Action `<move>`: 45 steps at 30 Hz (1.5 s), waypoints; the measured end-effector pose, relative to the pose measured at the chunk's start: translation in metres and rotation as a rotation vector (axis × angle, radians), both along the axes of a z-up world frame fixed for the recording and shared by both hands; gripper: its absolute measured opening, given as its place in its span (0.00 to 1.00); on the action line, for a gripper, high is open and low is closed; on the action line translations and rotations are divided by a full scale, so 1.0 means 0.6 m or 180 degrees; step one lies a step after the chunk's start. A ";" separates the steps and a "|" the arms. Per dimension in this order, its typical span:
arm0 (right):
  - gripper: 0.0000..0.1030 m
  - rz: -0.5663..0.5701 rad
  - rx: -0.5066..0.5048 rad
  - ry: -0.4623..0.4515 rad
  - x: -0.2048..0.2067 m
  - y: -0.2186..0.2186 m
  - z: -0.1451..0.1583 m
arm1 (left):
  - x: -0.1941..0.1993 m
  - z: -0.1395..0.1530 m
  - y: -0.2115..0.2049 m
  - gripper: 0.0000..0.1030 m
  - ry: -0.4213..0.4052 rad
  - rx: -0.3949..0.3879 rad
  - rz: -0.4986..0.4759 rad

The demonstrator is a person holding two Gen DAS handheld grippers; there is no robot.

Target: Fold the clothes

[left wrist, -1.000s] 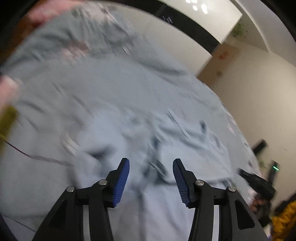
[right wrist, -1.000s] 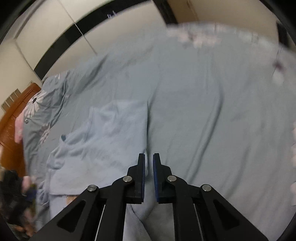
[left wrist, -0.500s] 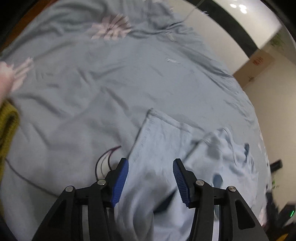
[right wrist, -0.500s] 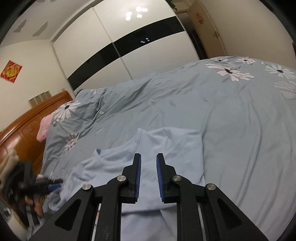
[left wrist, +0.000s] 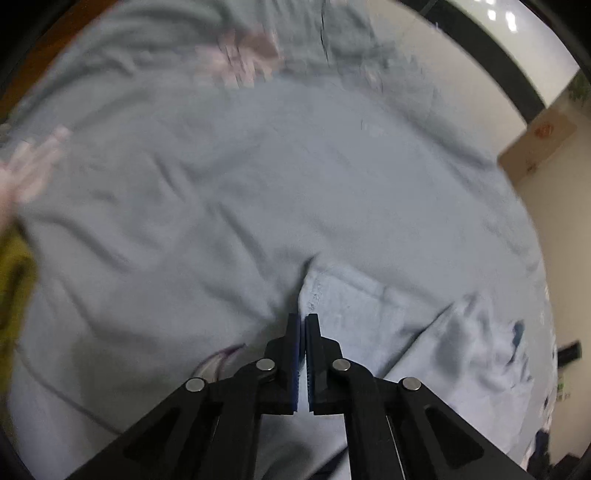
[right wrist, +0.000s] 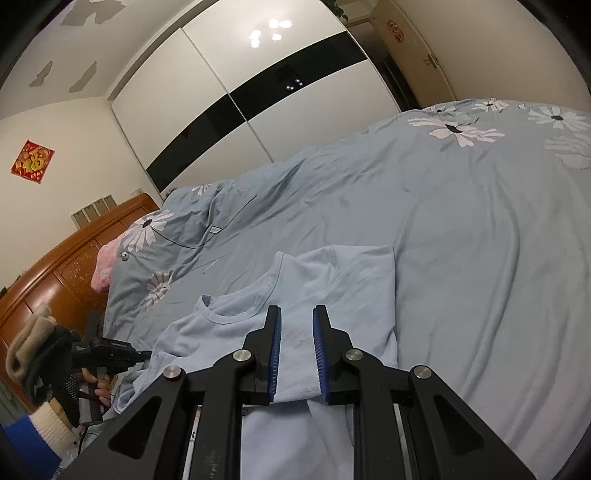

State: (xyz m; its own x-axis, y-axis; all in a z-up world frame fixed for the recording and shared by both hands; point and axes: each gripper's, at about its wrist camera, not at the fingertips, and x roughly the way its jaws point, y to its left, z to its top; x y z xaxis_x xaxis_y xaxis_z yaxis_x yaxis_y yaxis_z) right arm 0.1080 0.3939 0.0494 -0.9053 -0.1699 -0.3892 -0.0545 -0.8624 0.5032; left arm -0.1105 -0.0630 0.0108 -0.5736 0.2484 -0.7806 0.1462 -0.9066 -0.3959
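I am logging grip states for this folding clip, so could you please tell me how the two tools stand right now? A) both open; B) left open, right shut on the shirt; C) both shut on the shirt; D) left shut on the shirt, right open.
D: the left tool has its blue pads pressed together on the edge of the light blue cotton T-shirt, while the right tool shows a clear gap between its pads.

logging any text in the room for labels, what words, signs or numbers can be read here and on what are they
"福": gold character on the red square paper on the wall, right wrist view.
Red decoration on the door, right wrist view: too small to read.
Red mark on the door, left wrist view: blurred, unreadable.
Light blue T-shirt and floral duvet cover: no text visible.
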 end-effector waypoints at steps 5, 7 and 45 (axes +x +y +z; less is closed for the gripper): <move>0.17 -0.0016 -0.0094 0.0005 0.001 0.008 -0.003 | 0.067 0.156 -0.044 0.03 0.0842 -0.0490 0.0358; 0.17 -0.0025 -0.0111 0.0002 0.001 0.009 -0.004 | 0.092 0.215 -0.047 0.03 0.1162 -0.0566 0.0419; 0.43 0.0128 -0.0389 -0.0152 -0.013 0.022 -0.024 | 0.289 0.049 0.314 0.63 0.0953 -0.0554 -0.1419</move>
